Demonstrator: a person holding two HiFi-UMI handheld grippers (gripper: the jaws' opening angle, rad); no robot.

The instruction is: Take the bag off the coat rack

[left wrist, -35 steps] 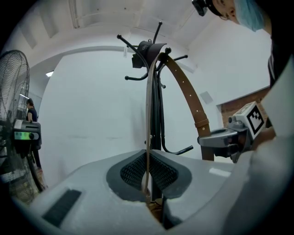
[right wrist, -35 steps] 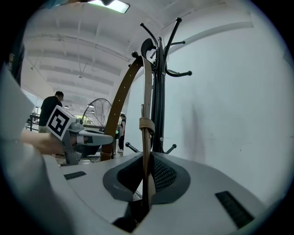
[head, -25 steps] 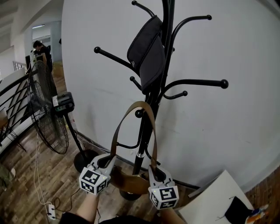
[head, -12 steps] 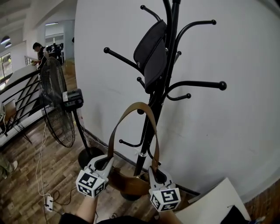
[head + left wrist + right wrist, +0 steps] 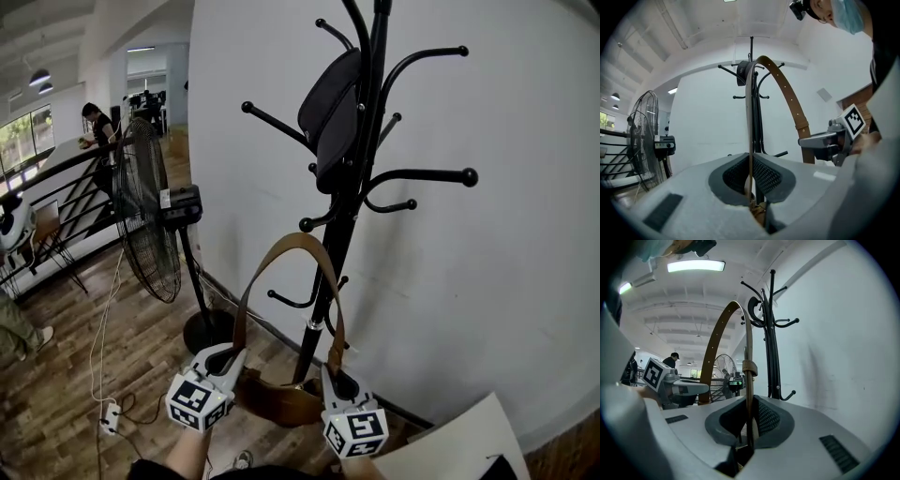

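Brown leather bag (image 5: 277, 398): its strap (image 5: 286, 246) is being clamped by left gripper (image 5: 751, 176) and right gripper (image 5: 749, 420), apparently being freed from the black metal coat rack (image 5: 349, 216) ahead, with a pull-back probably being called for next.

No word, brand or number can be read. The fan box (image 5: 184, 206), at ten o'clock in the head view, carries a white label (image 5: 165, 199) too small to read. The cubes on the left gripper (image 5: 234, 352) and right gripper (image 5: 330, 367) show only square black-and-white patterns.
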